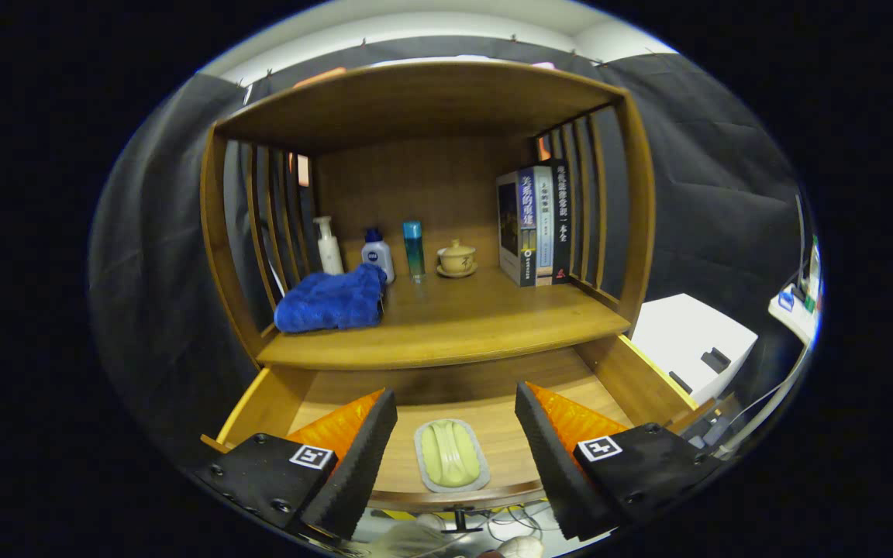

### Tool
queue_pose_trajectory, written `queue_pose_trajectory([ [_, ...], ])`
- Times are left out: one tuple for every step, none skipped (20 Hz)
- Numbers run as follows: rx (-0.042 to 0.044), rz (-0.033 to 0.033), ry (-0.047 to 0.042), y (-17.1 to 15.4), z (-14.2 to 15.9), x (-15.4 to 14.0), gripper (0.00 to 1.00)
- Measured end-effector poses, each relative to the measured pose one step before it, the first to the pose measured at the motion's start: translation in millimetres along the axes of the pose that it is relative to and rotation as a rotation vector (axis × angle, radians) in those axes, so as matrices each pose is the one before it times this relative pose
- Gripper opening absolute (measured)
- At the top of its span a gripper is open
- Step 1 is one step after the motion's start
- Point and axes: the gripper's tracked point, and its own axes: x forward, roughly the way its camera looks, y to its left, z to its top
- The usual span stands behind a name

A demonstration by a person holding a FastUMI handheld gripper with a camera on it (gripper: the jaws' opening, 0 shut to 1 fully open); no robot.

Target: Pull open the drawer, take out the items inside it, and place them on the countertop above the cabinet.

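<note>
Gripper view, claw: the two-finger gripper (456,443) hangs above the pulled-out wooden drawer (632,380), its black ridged fingers (357,457) spread wide apart and holding nothing.
Gripper view, task's thing: a pale green oblong soap bar on a grey tray (451,455) lies flat on the drawer floor near the front wall, between the two fingers and below them, touching neither.
Gripper view, destination: the wooden countertop (462,318) above the drawer carries a crumpled blue cloth (332,301) on its left, a white pump bottle (329,246), a white bottle with a blue cap (377,254), a slim teal bottle (414,249), a tan lidded cup on a saucer (456,258) and upright books (537,225) on the right.
Step in hand, judged: the drawer looks open; the grasp of the soap tray is not yet made.
Doing it well: lower straight down, keep the tray centred, close across its narrow width, lift level so the soap does not slide off.
Placement: the bare middle front of the countertop looks safest, away from the cloth and bottles.
</note>
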Motion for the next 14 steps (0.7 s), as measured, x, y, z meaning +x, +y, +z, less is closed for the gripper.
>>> queue_pose_trajectory([
  [-0.01863, 0.00898, 0.04148, 2.8, 0.52, 7.25, 0.99],
  [-0.01308, 0.00961, 0.03943, 4.74, 0.01, 6.6, 0.99],
  [-0.01364, 0.0085, 0.03882, 4.79, -1.4, 7.48, 0.99],
  [-0.01234, 0.00714, 0.03404, 4.33, -1.67, 9.62, 0.99],
  [-0.00783, 0.00284, 0.03376, 3.29, -1.79, 8.65, 0.99],
  [-0.00309, 0.00267, 0.03814, 3.4, -2.69, 6.62, 0.99],
  [-0.00096, -0.0014, 0.03796, 2.03, -3.36, 8.11, 0.99],
  [-0.00611, -0.00083, 0.04007, 2.13, -4.22, 9.01, 0.99],
  [-0.00396, -0.00064, 0.0342, 1.05, -4.53, 6.35, 0.99],
  [-0.00528, -0.00332, 0.02709, 0.92, -2.66, 7.98, 0.99],
  [-0.00372, -0.00771, 0.02251, -0.64, -2.0, 6.83, 0.99],
  [-0.00472, -0.00983, 0.01661, -0.16, -2.6, 5.53, 0.99],
  [-0.00847, -0.00463, 0.01776, 0.54, -1.82, 5.06, 0.99],
  [-0.00942, -0.00678, 0.01703, -1.29, -3.07, 5.41, 0.99],
])
